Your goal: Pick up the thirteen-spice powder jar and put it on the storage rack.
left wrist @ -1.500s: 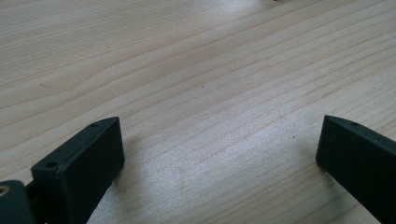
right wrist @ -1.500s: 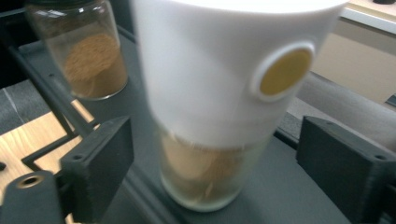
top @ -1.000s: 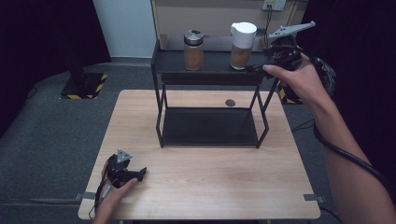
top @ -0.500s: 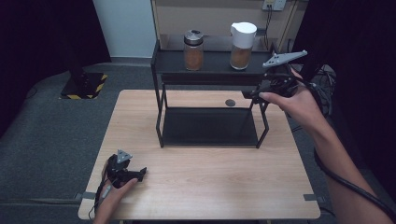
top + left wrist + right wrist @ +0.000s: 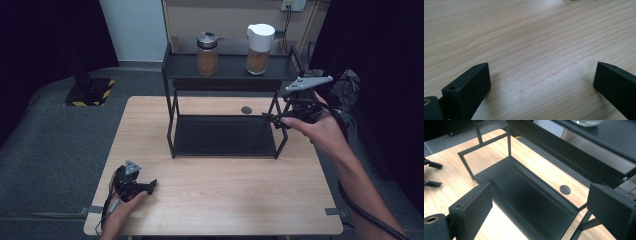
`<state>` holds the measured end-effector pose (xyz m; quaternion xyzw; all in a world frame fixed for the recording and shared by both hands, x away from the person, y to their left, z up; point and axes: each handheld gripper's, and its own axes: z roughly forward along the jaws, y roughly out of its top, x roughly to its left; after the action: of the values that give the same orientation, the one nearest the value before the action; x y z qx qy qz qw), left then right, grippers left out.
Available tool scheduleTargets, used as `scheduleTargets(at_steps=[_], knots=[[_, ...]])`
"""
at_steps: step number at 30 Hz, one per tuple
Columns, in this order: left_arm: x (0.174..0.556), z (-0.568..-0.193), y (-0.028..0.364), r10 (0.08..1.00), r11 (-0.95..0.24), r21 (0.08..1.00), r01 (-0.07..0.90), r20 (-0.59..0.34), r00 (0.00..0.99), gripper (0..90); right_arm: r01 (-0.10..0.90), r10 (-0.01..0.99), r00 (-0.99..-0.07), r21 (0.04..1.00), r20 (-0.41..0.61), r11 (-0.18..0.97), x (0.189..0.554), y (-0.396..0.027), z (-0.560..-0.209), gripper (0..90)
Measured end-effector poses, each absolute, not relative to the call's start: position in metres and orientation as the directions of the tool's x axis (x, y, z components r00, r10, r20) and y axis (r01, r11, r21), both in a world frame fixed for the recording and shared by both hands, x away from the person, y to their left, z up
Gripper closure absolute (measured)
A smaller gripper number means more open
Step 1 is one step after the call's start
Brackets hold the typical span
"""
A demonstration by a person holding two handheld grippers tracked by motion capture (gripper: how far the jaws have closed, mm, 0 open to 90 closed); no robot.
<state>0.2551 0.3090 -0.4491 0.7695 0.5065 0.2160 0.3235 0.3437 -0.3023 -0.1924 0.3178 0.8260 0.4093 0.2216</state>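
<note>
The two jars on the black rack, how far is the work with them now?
Both the steel-lidded jar and the white-lidded jar already stand on the rack top. The right claw is open and empty beside the rack's right end; the left claw rests open on the table. No visible step remains.

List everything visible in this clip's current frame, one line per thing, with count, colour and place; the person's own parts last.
table: one, light wood, centre.
shelf rack: one, black metal, two tiers, on the table's far half.
glass jar: one, brown contents, metal lid, top tier, left.
white-lidded jar: one, brown contents, top tier, right.
round hole: one, dark, in the tabletop behind the rack.
left gripper: one, black, open, resting near the table's front left.
right gripper: one, black, open, empty, by the rack's right posts.
</note>
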Motion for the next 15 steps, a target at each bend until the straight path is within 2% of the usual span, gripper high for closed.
scheduleTargets(at_steps=[15], knots=[[0.253, -0.449, 0.308, 0.922, -0.272, 0.718, 0.641, 0.003, 0.387, 0.8, 0.377, 0.711, -0.699, 0.803, -0.081, 0.462, 0.339, -0.302, -0.230, 7.0]])
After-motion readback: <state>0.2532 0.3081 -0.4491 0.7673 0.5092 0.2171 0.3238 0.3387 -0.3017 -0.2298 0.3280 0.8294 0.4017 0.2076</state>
